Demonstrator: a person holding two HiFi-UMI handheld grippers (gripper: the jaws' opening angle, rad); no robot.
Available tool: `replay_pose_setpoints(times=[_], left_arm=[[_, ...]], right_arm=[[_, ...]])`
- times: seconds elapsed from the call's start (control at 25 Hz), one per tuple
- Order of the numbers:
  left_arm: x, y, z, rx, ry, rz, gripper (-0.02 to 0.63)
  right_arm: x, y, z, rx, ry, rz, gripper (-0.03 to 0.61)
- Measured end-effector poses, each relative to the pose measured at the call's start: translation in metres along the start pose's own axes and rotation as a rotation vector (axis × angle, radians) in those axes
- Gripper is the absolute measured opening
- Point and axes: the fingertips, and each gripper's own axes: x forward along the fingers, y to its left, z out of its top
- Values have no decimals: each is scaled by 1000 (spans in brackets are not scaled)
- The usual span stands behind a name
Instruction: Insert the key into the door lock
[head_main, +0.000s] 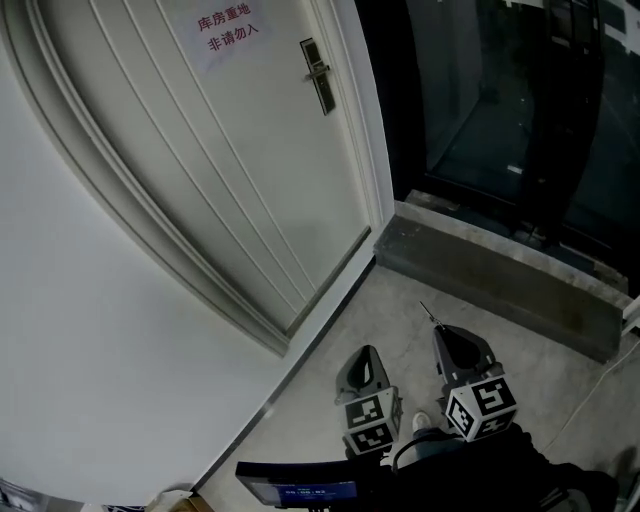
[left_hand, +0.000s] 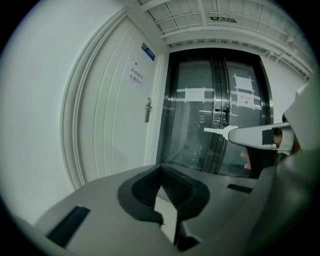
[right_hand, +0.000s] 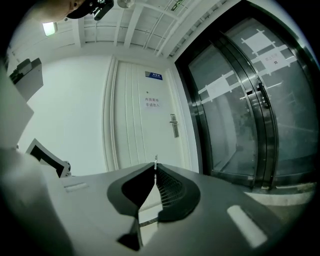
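My right gripper pinches the key; left gripper closed, empty. I should keep it level, aiming for the door lock at eleven o'clock (well away).

Key: thin, pale metal, pinched between the closed jaws of the right gripper, blade sticking out past the tips. In that gripper's view it shows edge-on, a slim sliver aimed toward the door

Lock: upright metal plate with lever handle, on the right edge of the white panelled door, which is shut. Keyhole too small to make out. Key and plate well apart
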Motion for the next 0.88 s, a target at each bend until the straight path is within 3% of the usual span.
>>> replay_pose_setpoints(times=[0.32, 0.88], left_arm=[[95, -10, 36, -11, -8, 15, 2], [212, 12, 73, 33, -12, -6, 2]], right_arm=[[74, -65, 23, -16, -3, 8, 12], [184, -109, 35, 8, -34, 0, 12]])
